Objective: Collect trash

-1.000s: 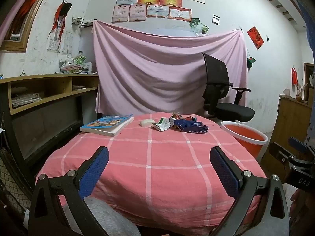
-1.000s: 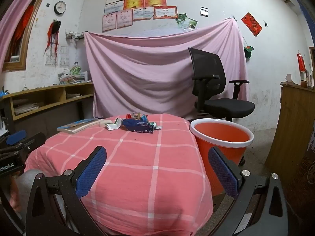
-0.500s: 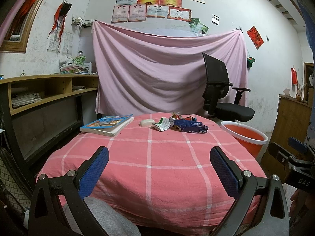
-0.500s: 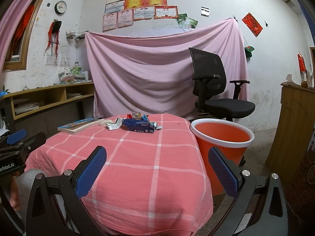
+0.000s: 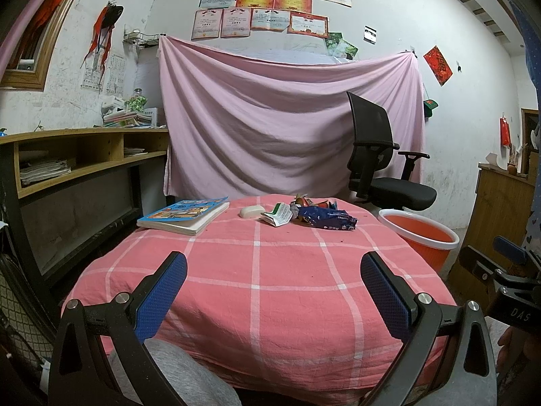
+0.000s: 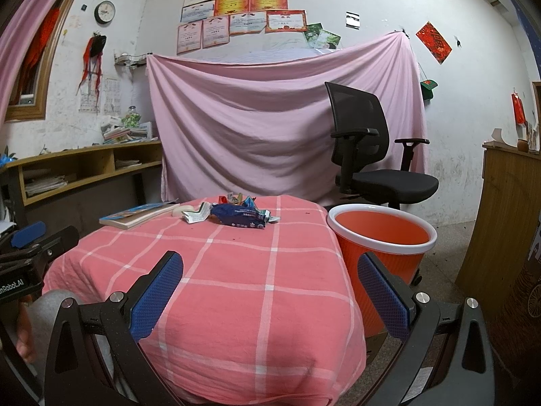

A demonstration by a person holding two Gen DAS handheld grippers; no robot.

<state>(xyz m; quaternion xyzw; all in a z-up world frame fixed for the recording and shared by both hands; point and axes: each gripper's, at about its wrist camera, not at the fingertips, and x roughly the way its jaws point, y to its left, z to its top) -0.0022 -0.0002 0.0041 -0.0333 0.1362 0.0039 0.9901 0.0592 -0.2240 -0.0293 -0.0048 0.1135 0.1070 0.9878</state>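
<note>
A pile of trash lies at the far side of the table with the pink checked cloth (image 5: 270,270): a crumpled dark blue wrapper (image 5: 326,217) (image 6: 240,218), a white-green wrapper (image 5: 279,215) (image 6: 195,216) and small coloured scraps behind them. An orange bin with a white rim (image 5: 419,233) (image 6: 382,237) stands on the floor to the right of the table. My left gripper (image 5: 274,270) is open and empty over the table's near edge. Level with the table's right corner, my right gripper (image 6: 270,270) is open too, nothing in it.
A blue-covered book (image 5: 184,215) and a pale oval bar (image 5: 252,211) lie left of the trash. A black office chair (image 5: 378,169) stands behind the bin before a pink sheet. Wooden shelves (image 5: 77,155) run along the left wall, a wooden cabinet (image 6: 507,216) at right.
</note>
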